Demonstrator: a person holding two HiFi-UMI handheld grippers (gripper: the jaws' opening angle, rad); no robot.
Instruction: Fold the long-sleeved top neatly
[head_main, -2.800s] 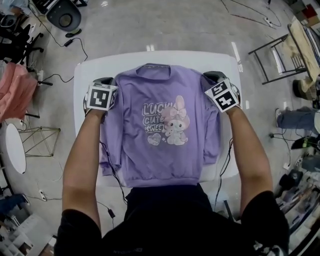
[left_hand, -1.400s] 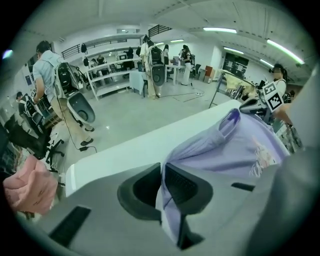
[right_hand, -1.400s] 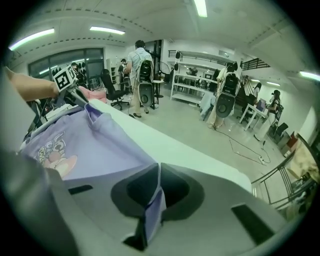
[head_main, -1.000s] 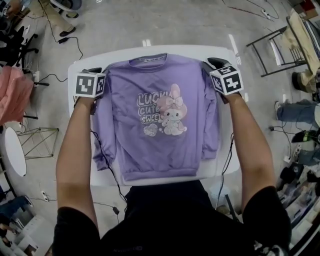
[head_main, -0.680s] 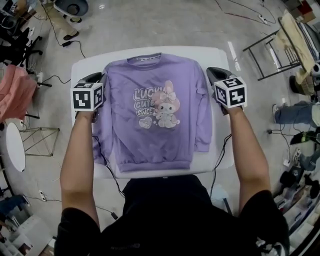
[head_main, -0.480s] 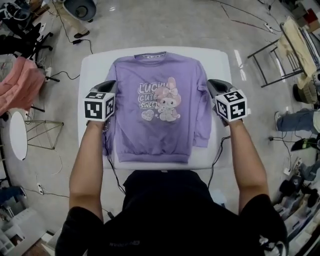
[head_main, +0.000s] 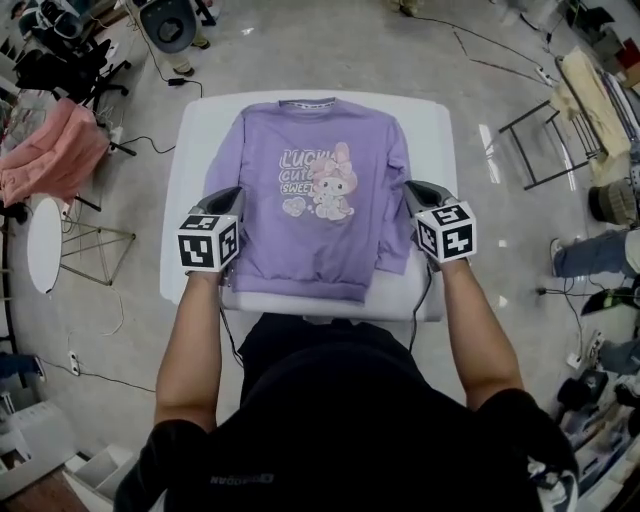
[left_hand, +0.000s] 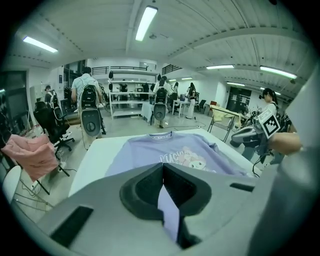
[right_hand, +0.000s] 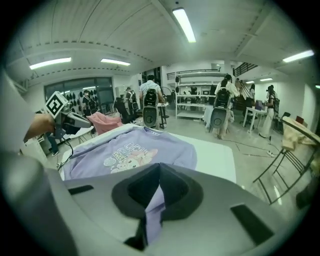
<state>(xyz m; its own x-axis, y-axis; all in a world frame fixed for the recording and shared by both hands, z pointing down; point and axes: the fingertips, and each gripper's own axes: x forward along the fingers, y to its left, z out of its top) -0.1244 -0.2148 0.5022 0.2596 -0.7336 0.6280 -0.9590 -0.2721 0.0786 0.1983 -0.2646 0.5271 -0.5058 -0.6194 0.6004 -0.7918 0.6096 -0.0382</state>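
Note:
A purple long-sleeved top (head_main: 320, 240) with a cartoon print lies flat and face up on the white table (head_main: 200, 130), collar at the far edge. My left gripper (head_main: 231, 196) is at the top's left side near the hem, shut on a strip of purple sleeve fabric (left_hand: 170, 212). My right gripper (head_main: 411, 188) is at the right side, level with it, shut on the other sleeve's fabric (right_hand: 154, 212). In each gripper view the top (left_hand: 150, 152) (right_hand: 145, 147) stretches away beyond the closed jaws.
A pink garment (head_main: 55, 150) is draped over a chair at the left, beside a round white side table (head_main: 42, 245). A metal rack (head_main: 545, 140) stands right of the table. Cables trail on the floor. People and backpacks fill the far room.
Both grippers have drawn back from the shoulders toward me along the top's sides and risen a little. Each now has purple sleeve fabric pinched in its jaws.

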